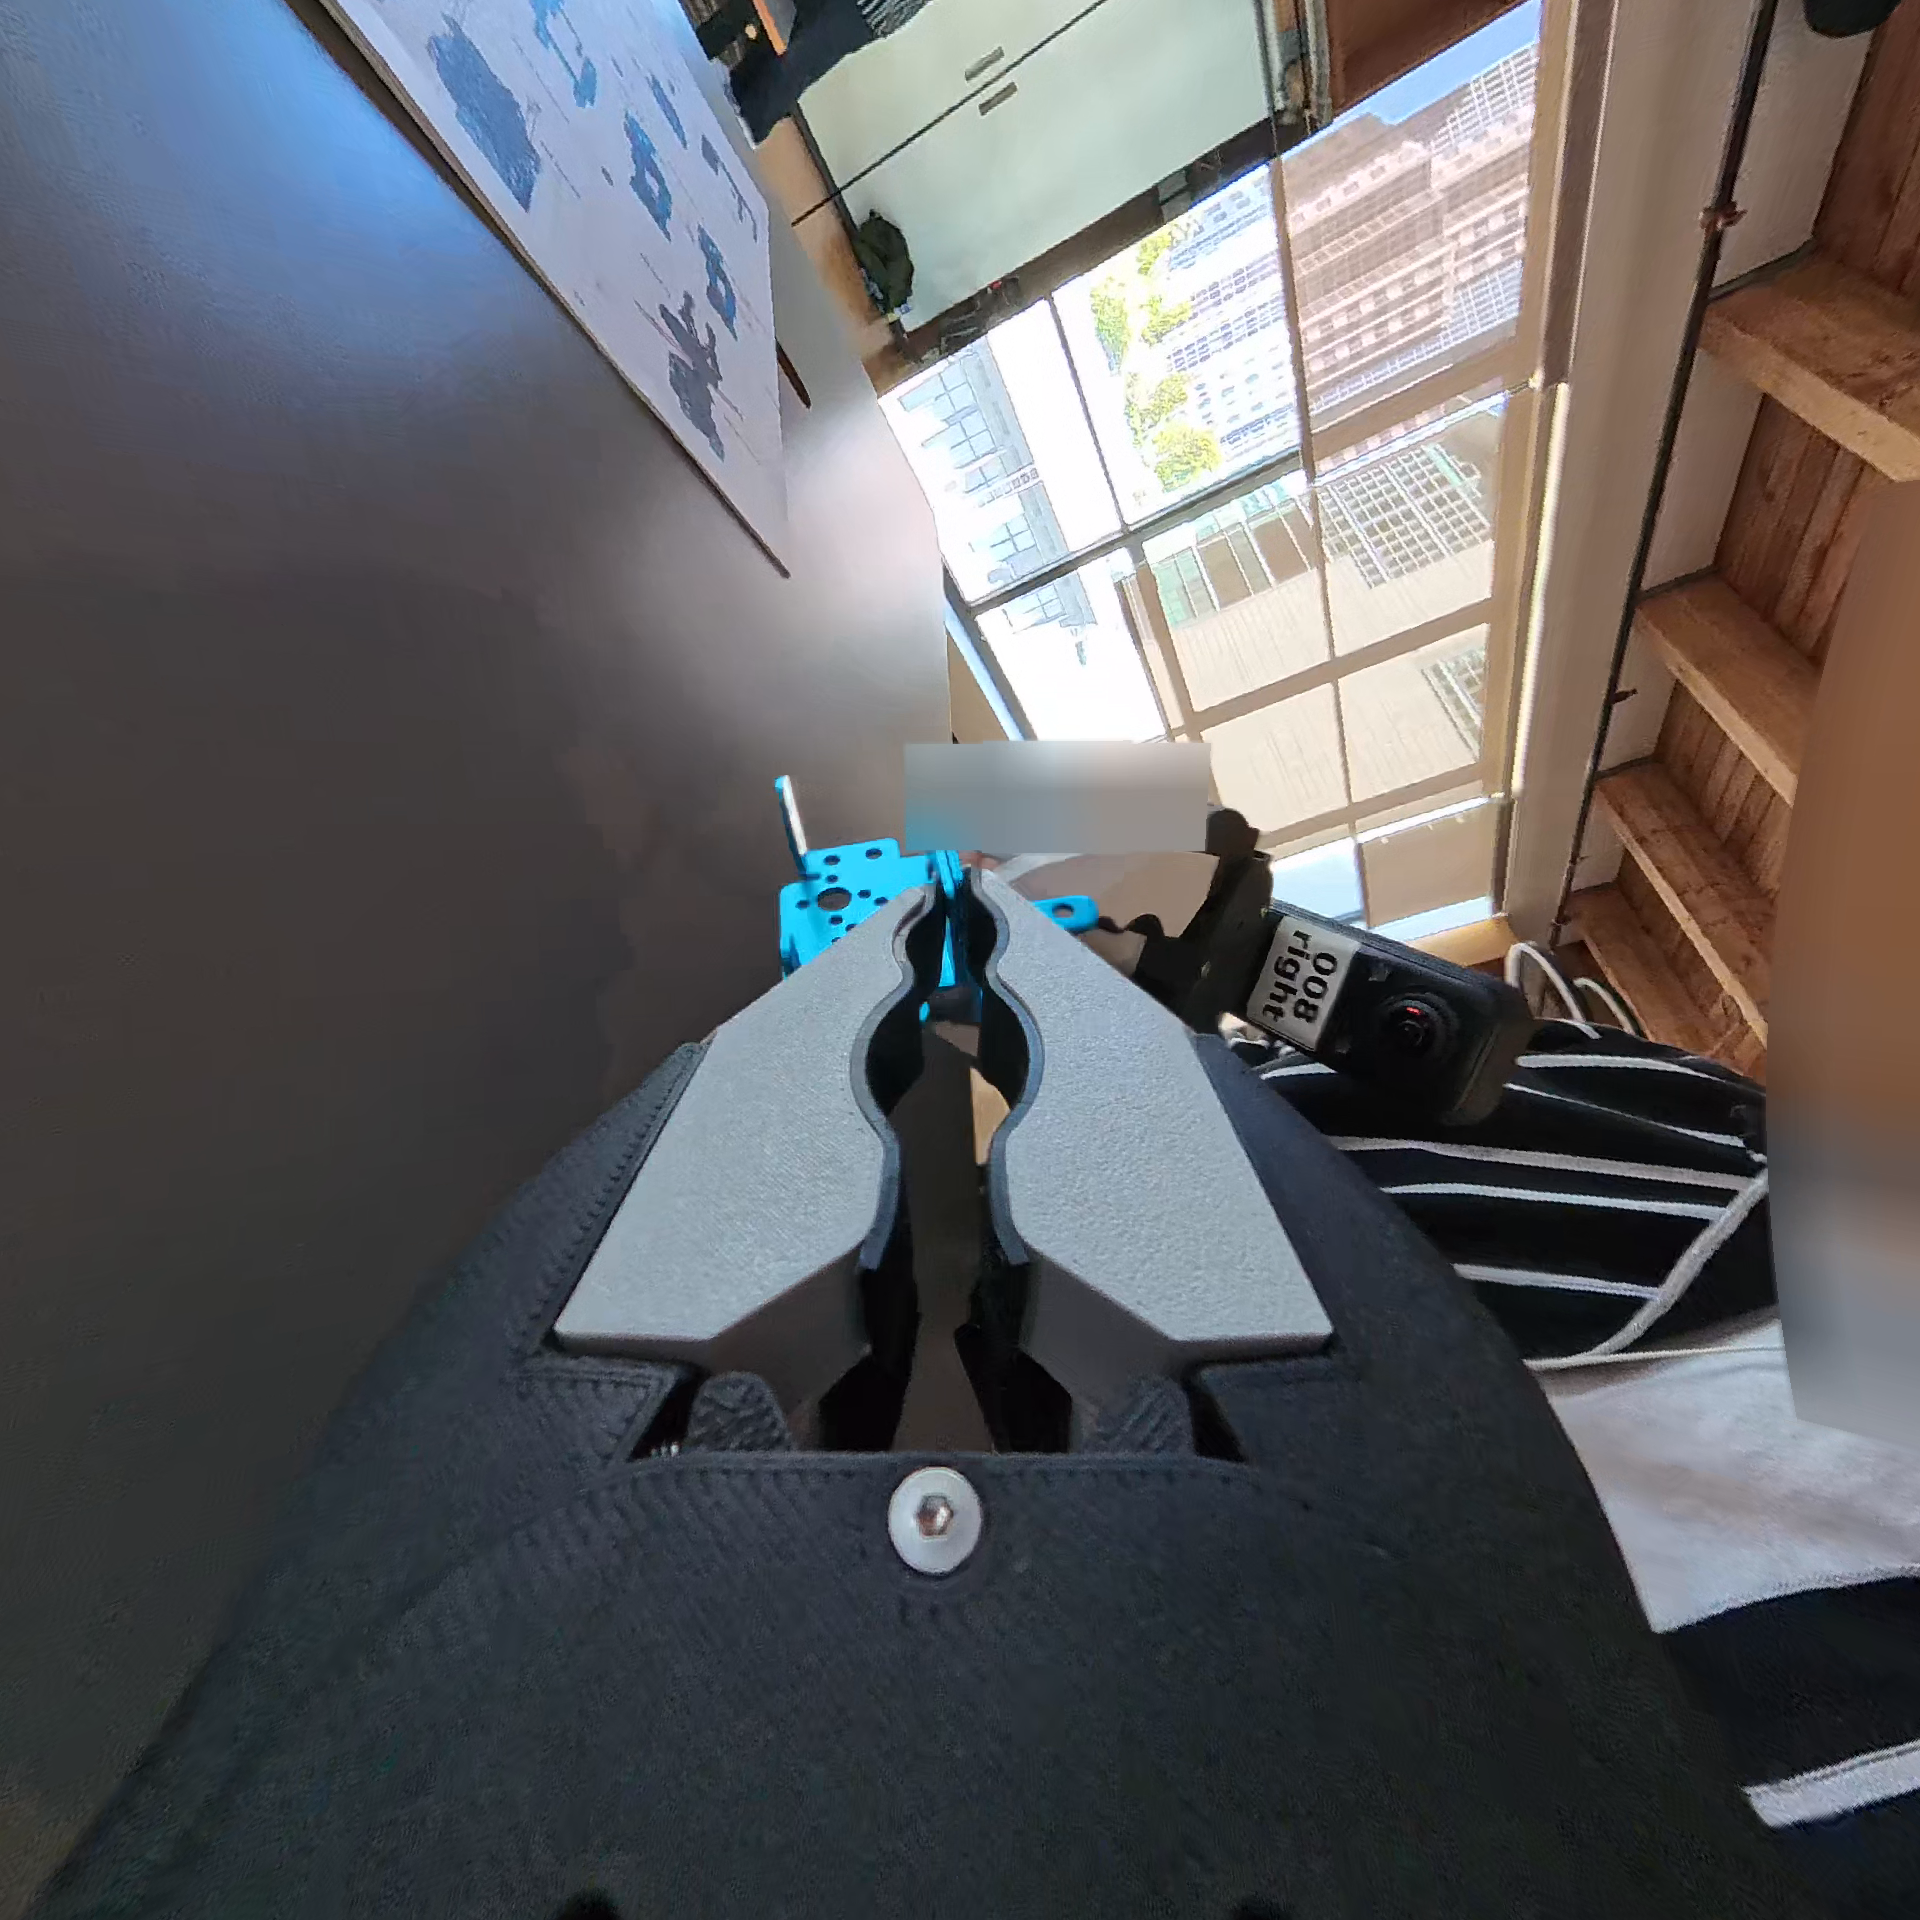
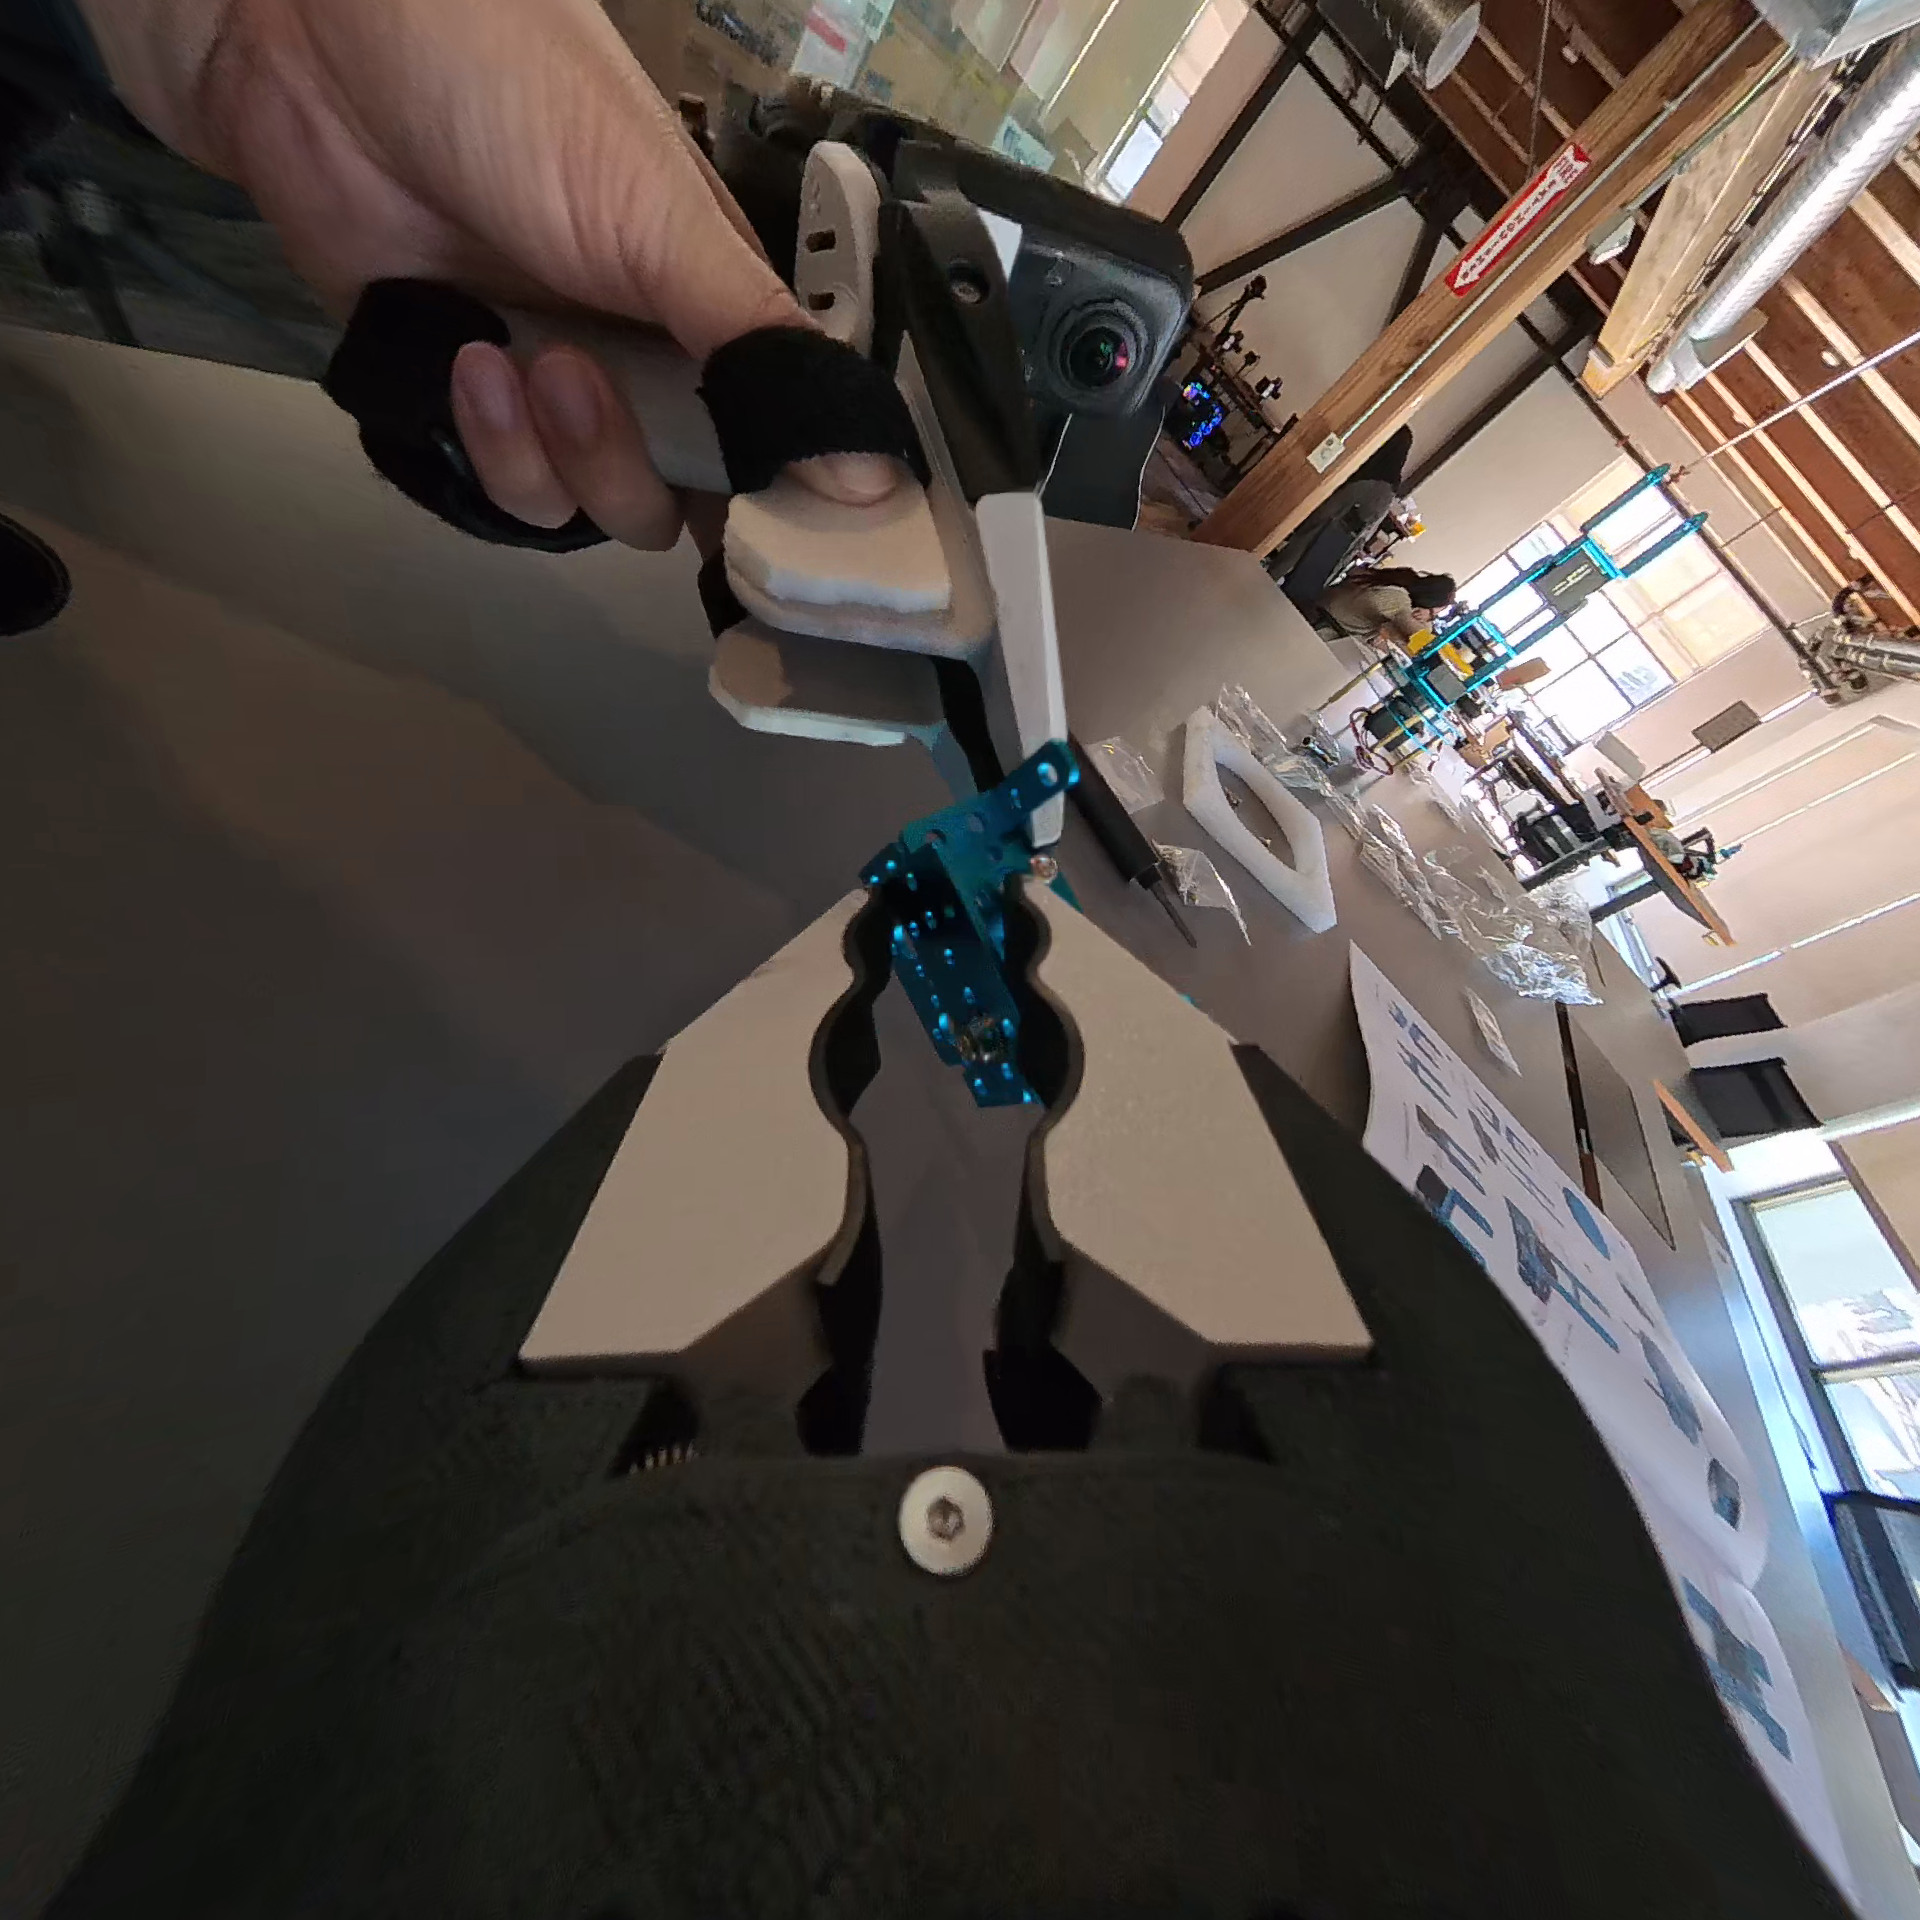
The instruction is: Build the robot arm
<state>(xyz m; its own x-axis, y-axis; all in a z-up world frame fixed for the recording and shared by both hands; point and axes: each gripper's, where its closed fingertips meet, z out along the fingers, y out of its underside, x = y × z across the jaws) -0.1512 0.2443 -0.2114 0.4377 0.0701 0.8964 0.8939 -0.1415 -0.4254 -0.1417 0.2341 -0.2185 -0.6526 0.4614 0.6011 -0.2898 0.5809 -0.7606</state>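
A blue perforated metal bracket assembly [image 2: 956, 997] is held above the grey table [image 2: 416, 831] by both grippers. My right gripper [image 2: 940, 925] is shut on its lower part, which sits between the grey fingers. My left gripper [image 1: 956, 894] is shut on a thin edge of the same blue assembly [image 1: 831, 904]. In the right wrist view a hand [image 2: 468, 208] holds the left gripper, whose pale fingers [image 2: 1023, 665] clamp the bracket's upper arm. The right gripper's black body and camera [image 1: 1392, 1023] show just right of the bracket in the left wrist view. A short silver rod [image 1: 790, 821] sticks out of the blue part.
On the table lie a printed sheet with blue pictures [image 2: 1507, 1195], a white foam frame [image 2: 1262, 831], a black-handled tool [image 2: 1127, 842] and several crinkled clear bags [image 2: 1486, 914]. A person's striped garment [image 1: 1507, 1195] is close on the right. Large windows [image 1: 1247, 520] stand beyond. My two grippers' fingertips are within a few centimetres of each other.
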